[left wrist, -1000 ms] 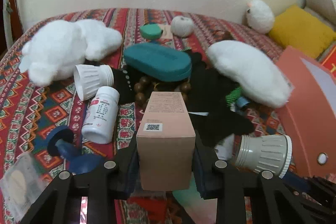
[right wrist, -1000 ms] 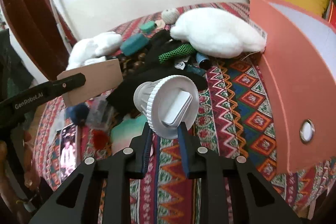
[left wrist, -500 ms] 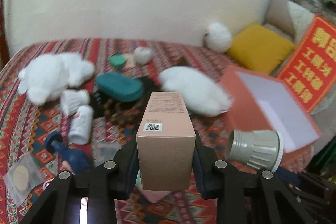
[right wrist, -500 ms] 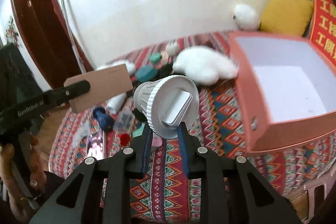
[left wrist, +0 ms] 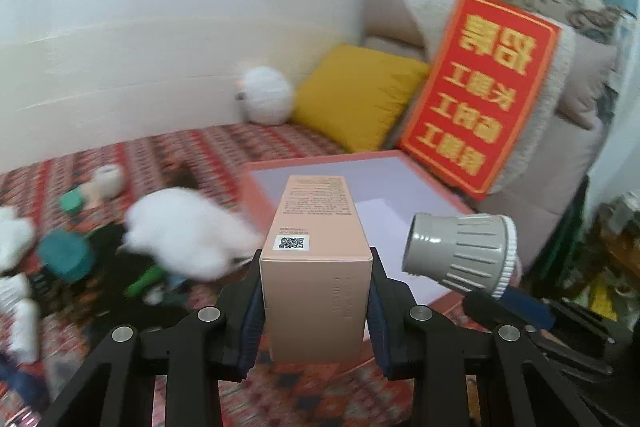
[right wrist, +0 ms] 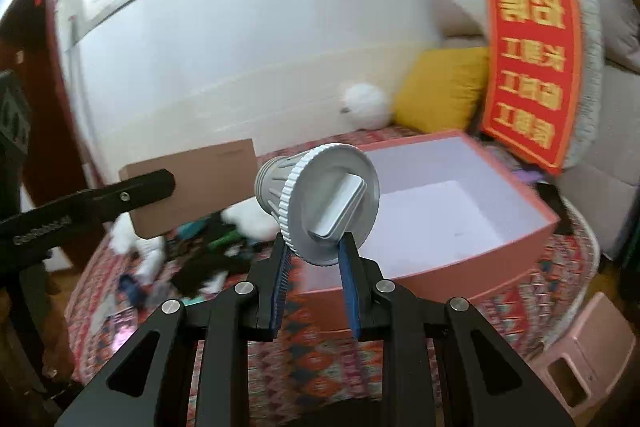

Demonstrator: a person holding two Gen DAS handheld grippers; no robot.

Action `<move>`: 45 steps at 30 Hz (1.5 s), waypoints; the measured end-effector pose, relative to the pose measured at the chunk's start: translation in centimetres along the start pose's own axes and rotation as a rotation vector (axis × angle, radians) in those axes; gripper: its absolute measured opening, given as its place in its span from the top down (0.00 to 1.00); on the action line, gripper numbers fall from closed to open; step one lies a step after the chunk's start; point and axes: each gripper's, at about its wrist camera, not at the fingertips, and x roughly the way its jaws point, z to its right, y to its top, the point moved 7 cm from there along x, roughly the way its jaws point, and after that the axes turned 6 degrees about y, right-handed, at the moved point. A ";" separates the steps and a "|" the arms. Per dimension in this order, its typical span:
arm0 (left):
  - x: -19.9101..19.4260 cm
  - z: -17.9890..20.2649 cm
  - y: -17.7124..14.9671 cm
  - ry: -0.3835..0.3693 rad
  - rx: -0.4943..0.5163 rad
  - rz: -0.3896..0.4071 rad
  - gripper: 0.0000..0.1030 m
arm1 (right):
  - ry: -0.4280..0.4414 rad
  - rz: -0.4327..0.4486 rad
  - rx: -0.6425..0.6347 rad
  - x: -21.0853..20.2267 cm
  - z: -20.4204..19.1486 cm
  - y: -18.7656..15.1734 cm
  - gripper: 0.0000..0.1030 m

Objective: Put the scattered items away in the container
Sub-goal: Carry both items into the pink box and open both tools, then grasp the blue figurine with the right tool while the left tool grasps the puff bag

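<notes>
Patterned red bedspread, clutter far left, open pink box [right wrist: 516,239] w/ smooth white lining at right. Left gripper [left wrist: 316,291] clamps a matte tan carton [left wrist: 316,267]; right gripper [right wrist: 316,259] pinches a ribbed grey cap [right wrist: 324,203] by its flat tab. Both are carried near the box – next: get over the rim, lower, let go. Soft white plush [left wrist: 188,231] & other bits lie on the bed.

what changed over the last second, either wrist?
Both grippers lifted off the clutter and swung toward the open pink container; it went from side-on to showing its bare white floor. Nothing was grabbed or released: the left gripper still clamps the tan carton, the right gripper still clamps the grey ribbed cap. The remaining items stay on the patterned cloth.
</notes>
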 end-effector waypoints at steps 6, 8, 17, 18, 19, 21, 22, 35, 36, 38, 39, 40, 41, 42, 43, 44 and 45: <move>7.1 4.6 0.6 -0.049 0.035 -0.075 0.64 | -0.061 -0.036 0.042 3.6 7.7 0.4 0.75; 9.8 5.2 0.3 -0.064 0.026 -0.127 0.62 | -0.077 -0.062 0.050 5.4 9.6 0.4 0.73; 8.8 0.9 -1.7 0.036 -0.062 -0.148 0.22 | -0.153 -0.044 0.066 5.3 11.1 0.2 0.29; 8.2 0.2 -2.0 0.050 -0.070 -0.146 0.22 | -0.144 -0.040 0.058 5.0 10.3 0.1 0.28; 7.7 -0.5 -2.3 0.063 -0.077 -0.145 0.21 | -0.133 -0.036 0.048 4.6 9.2 0.0 0.26; 5.9 -2.7 -3.1 0.102 -0.096 -0.136 0.21 | -0.108 -0.034 0.028 4.1 7.0 -0.4 0.23; 5.1 -3.8 -3.5 0.124 -0.103 -0.129 0.21 | -0.087 -0.037 0.014 4.0 5.6 -0.6 0.22; -6.5 -28.3 -14.6 0.597 -0.356 -0.160 0.16 | 0.341 -0.337 -0.174 13.5 -19.3 -7.8 0.19; -7.1 -30.3 -16.2 0.621 -0.395 -0.179 0.16 | 0.376 -0.370 -0.200 14.6 -21.7 -8.6 0.19; -8.4 -34.2 -19.3 0.667 -0.475 -0.218 0.16 | 0.433 -0.428 -0.245 16.6 -25.9 -10.3 0.19; -8.8 -35.6 -20.6 0.680 -0.509 -0.232 0.16 | 0.455 -0.454 -0.269 17.8 -28.0 -11.1 0.19; -9.2 -36.7 -21.6 0.689 -0.542 -0.242 0.16 | 0.468 -0.471 -0.288 18.6 -29.5 -11.8 0.19; -9.4 -37.8 -22.8 0.693 -0.576 -0.255 0.16 | 0.475 -0.482 -0.303 19.4 -30.8 -12.4 0.19; -9.5 -38.7 -23.7 0.695 -0.599 -0.265 0.16 | 0.482 -0.493 -0.319 20.1 -32.0 -13.0 0.19; -9.6 -39.2 -24.4 0.699 -0.609 -0.273 0.16 | 0.485 -0.501 -0.329 20.8 -33.0 -13.5 0.19; -9.5 -39.5 -24.9 0.701 -0.608 -0.280 0.16 | 0.483 -0.511 -0.336 21.6 -33.6 -14.0 0.19; -9.5 -39.6 -25.3 0.703 -0.605 -0.288 0.16 | 0.479 -0.522 -0.344 22.4 -34.1 -14.4 0.19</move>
